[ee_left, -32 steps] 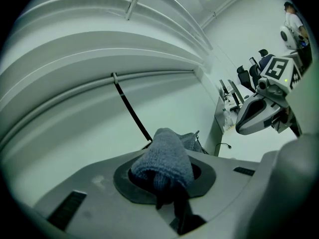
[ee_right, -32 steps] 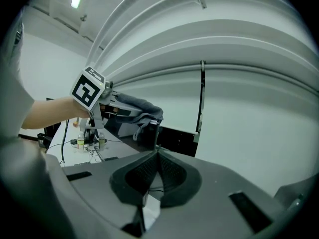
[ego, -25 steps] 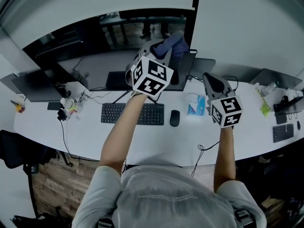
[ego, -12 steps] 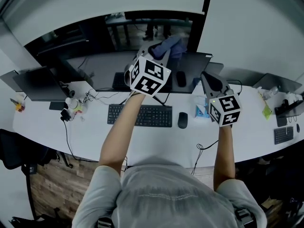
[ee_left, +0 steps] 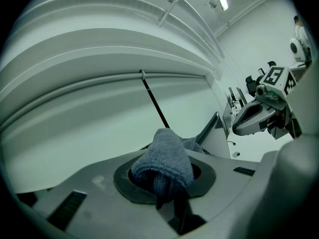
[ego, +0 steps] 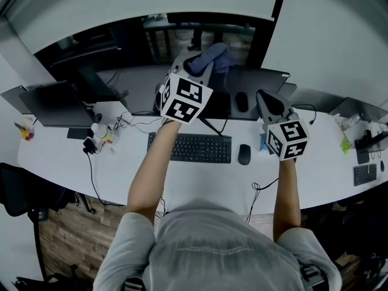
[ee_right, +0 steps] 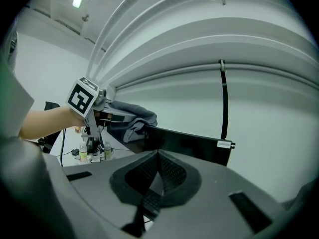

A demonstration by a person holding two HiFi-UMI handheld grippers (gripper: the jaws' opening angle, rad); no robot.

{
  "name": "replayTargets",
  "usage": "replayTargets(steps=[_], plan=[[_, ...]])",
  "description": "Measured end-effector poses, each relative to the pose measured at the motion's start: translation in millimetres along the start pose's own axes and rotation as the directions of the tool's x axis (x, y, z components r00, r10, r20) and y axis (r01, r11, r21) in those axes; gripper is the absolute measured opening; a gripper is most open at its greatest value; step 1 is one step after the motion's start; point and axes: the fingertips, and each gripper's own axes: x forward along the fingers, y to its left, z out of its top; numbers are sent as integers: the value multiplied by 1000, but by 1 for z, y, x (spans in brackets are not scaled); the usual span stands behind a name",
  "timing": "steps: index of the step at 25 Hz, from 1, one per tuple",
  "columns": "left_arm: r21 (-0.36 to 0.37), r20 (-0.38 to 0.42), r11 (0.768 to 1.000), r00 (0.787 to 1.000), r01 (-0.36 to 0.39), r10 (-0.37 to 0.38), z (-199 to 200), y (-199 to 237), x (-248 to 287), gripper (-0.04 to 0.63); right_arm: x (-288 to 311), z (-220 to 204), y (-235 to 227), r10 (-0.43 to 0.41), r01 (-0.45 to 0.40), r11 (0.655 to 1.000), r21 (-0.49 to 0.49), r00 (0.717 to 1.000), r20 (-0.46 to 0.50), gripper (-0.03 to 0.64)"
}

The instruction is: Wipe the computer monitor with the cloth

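A wide dark monitor [ego: 109, 59] stands at the back of the white desk [ego: 194, 180]. My left gripper [ego: 203, 65] is raised against the right part of the screen, shut on a blue-grey cloth [ego: 213, 56]. In the left gripper view the cloth [ee_left: 164, 158] bulges out between the jaws, with the monitor's edge [ee_left: 212, 128] just beyond it. My right gripper [ego: 270, 105] hovers to the right, near the monitor's right end, shut and holding nothing. The right gripper view shows its pads [ee_right: 169, 171] pressed together, the monitor [ee_right: 184, 143] ahead and the cloth [ee_right: 132, 118] at the left.
A black keyboard [ego: 189, 148] and a mouse [ego: 244, 154] lie in front of the monitor. A laptop [ego: 48, 105], small bottles [ego: 100, 132] and cables are at the left. Another small keyboard [ego: 364, 174] and oddments sit at the far right.
The left gripper and cloth have slid leftward across the screen, away from the monitor's right edge. The right gripper has shifted left along with it and stays shut.
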Motion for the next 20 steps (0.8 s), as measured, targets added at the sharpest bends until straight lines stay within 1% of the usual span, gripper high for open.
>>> replayTargets(steps=[13,20], plan=[[-36,-8,998,998,-58,58,-36,66,-45,77,48,22,66,58,-58,997,-58,998,1,169],[-58,-23,994,995,-96,95,-58,102,-69,77,70,34,97,96,-95,994,-52,995,25,169]])
